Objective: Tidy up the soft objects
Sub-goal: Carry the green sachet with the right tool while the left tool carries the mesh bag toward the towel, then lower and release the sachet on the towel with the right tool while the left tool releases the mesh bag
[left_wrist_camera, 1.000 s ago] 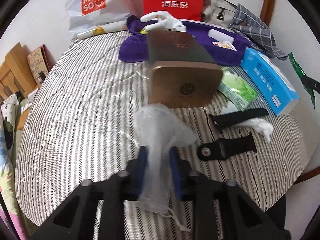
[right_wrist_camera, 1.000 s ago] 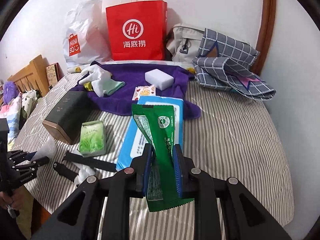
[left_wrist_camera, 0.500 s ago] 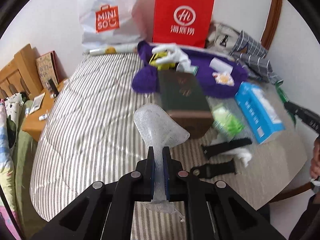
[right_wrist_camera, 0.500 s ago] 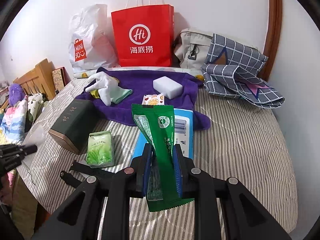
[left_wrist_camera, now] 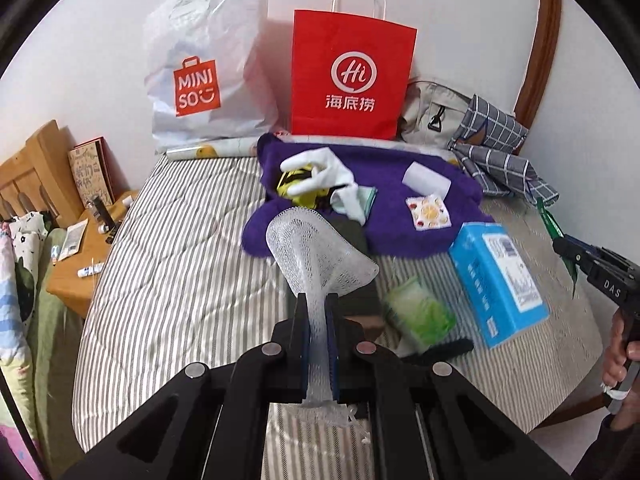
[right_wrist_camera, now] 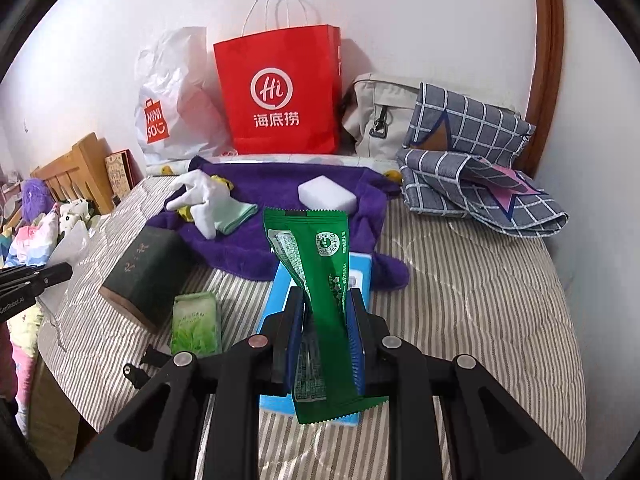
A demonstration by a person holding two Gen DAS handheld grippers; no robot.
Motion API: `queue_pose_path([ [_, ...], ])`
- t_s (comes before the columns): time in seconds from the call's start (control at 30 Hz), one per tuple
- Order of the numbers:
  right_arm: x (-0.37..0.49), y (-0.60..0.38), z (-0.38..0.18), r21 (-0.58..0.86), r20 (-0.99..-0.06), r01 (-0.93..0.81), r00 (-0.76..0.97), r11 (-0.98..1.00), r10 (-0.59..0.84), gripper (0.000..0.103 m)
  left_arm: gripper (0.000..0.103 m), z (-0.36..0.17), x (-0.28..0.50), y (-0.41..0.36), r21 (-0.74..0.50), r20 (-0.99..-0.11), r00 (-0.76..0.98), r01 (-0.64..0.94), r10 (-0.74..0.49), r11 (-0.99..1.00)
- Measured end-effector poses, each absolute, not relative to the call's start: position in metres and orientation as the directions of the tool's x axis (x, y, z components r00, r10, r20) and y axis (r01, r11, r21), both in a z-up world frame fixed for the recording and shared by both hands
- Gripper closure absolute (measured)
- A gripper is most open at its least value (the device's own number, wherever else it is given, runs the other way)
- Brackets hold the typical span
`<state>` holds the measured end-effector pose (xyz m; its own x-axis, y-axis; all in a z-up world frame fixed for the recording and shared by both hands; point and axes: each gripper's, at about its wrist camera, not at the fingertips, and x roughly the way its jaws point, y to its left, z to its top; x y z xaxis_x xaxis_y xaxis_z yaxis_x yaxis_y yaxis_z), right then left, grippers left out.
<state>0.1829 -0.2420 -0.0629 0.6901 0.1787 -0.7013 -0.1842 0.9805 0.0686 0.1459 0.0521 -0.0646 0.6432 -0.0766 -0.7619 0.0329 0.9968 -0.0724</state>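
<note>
Since a second ago the left gripper (left_wrist_camera: 317, 312) has risen clear of the striped bedspread (left_wrist_camera: 172, 264), so the dark green box (right_wrist_camera: 148, 268) that loomed just ahead then now lies lower and partly hidden behind the load; its jaws have pinched fully together on the neck of a white mesh pouch (left_wrist_camera: 316, 248), which fans out above the fingertips. From the left wrist view, going left to right: a wooden bedside shelf (left_wrist_camera: 84, 248) at 9 o'clock, the white Miniso bag (left_wrist_camera: 208, 68) at 11, the red paper bag (left_wrist_camera: 352, 76) at 12, the purple towel (left_wrist_camera: 400, 224) below it (a white glove (left_wrist_camera: 316, 172) on top), a blue tissue pack (left_wrist_camera: 496, 280) at 3. The right gripper (right_wrist_camera: 325, 312) clamps a green snack packet (right_wrist_camera: 320, 264) upright, jaws narrowly parted around it.
</note>
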Motion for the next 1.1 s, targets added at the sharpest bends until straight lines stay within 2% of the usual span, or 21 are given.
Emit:
queue_pose_path([
  [0.6,0.248,-0.242,-0.042,0.127,-0.669,-0.208,0.704,0.970,0.238,0.082,0.095,-0.044,0.228,0.023,-0.066,-0.753,0.653,0.054,-0.085,0.996],
  [1.1,0.302,-0.217,-0.041,0.062,-0.683,-0.253,0.694,0.965,0.226,0.082,0.095,-0.045,0.295,0.016,-0.096,-0.749,0.652,0.069,-0.118,0.993],
])
